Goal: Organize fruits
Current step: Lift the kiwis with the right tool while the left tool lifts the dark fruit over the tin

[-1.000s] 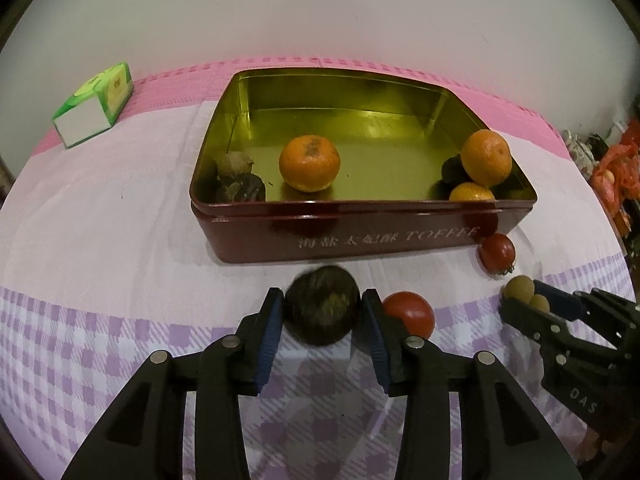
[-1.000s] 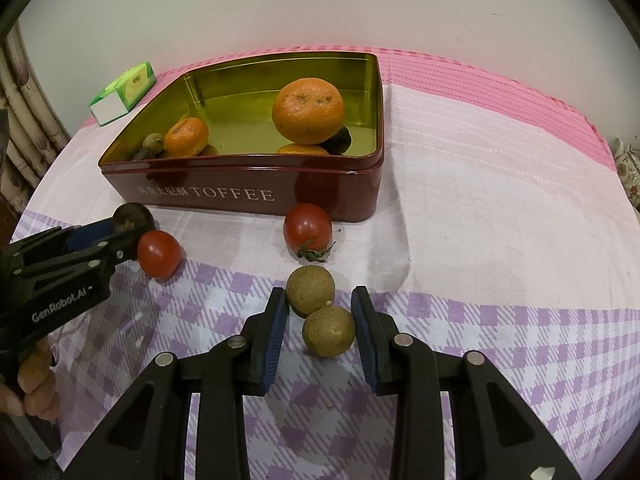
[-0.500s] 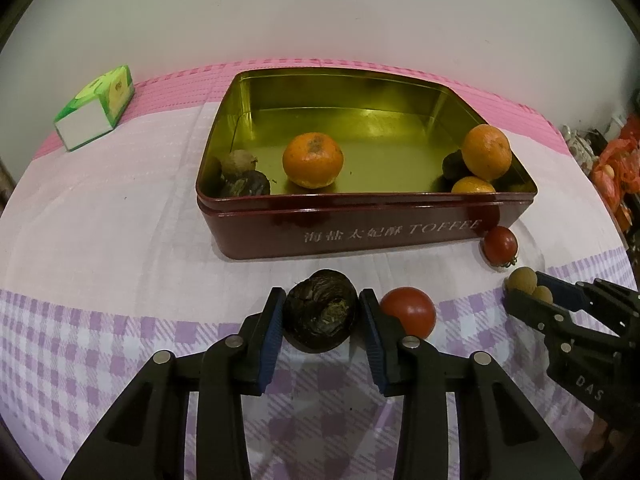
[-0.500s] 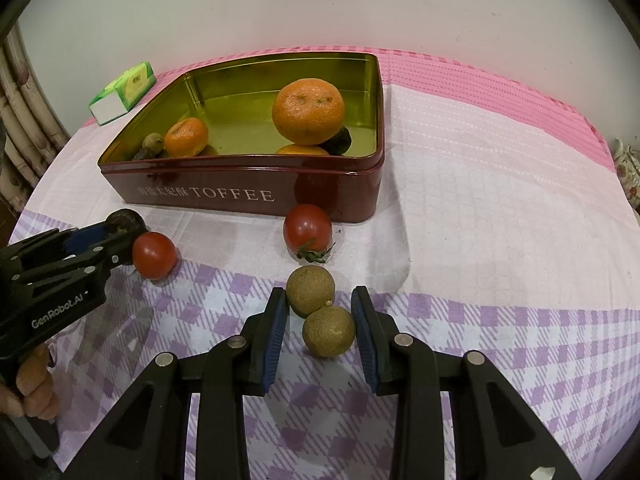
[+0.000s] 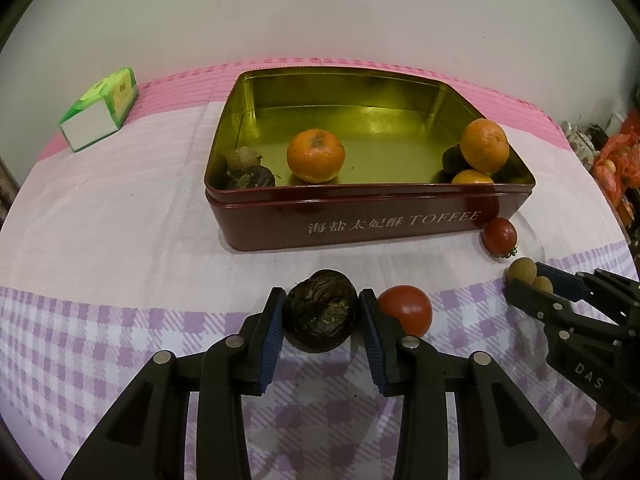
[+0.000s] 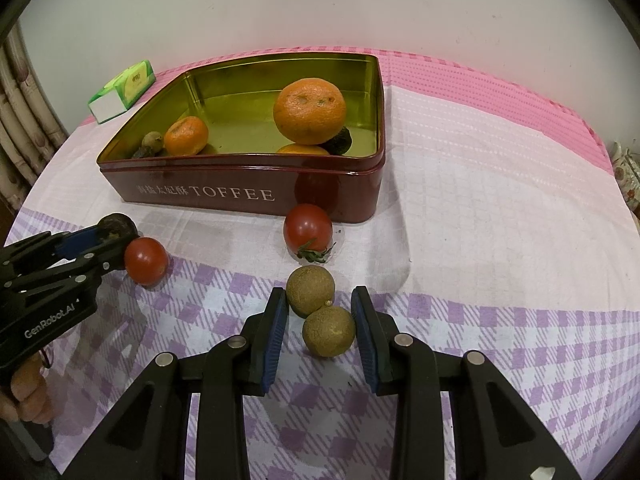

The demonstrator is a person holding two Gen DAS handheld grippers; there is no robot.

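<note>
I count two claws. My left claw has its blue pads closed on one dark, wrinkled, roundish fruit that sits on the counter in front of the tin. My right claw stands narrow around one of two small, round, matte brown-green fruits; the nearer one lies between the pads with the right pad at its skin and a gap on the left, so I cannot tell whether it is truly gripped. The farther one touches it, just past the tips.

There are two smooth, glossy red tomatoes on the cloth: one just right of my left claw, one with a green calyx close to the tin's front wall.

One rectangular metal tin, maroon outside and shiny gold inside, reads TOFFEE. Inside I see three dimpled oranges: one alone, one large on top of another that is mostly hidden. There are also dark and brownish small fruits in the corners, hard to count.

One green and white carton lies at the far left. The counter wears a woven cloth, pink, white and purple check.
</note>
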